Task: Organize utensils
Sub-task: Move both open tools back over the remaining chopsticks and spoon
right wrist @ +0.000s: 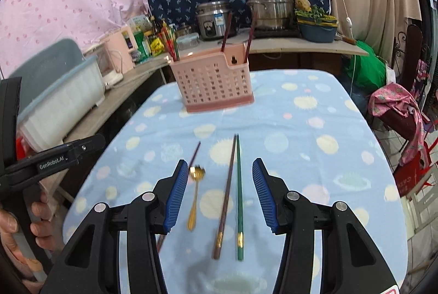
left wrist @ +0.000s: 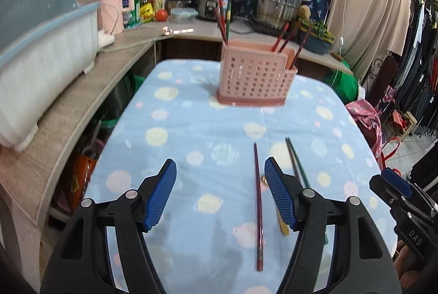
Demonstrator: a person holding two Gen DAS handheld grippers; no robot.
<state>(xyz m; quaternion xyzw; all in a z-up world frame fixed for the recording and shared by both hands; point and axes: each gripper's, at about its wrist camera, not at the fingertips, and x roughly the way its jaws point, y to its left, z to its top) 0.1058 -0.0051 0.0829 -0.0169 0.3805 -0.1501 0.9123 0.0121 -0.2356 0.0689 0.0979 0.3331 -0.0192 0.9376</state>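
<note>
Readable text: "GenRobot.AI" on your left gripper (right wrist: 52, 157) seen from the right wrist view; "DAS" on your right gripper (left wrist: 397, 190) seen from the left. Pink slotted caddy (left wrist: 256, 75) stands upright on the table (left wrist: 191, 129), holding red and green chopsticks in two compartments. Loose on the cloth: red chopstick (left wrist: 258, 209), brown chopstick (right wrist: 225, 195), green chopstick (right wrist: 239, 195), gold spoon (right wrist: 193, 198). Only the right view shows the spoon whole. Both jaws part open, holding nothing.
</note>
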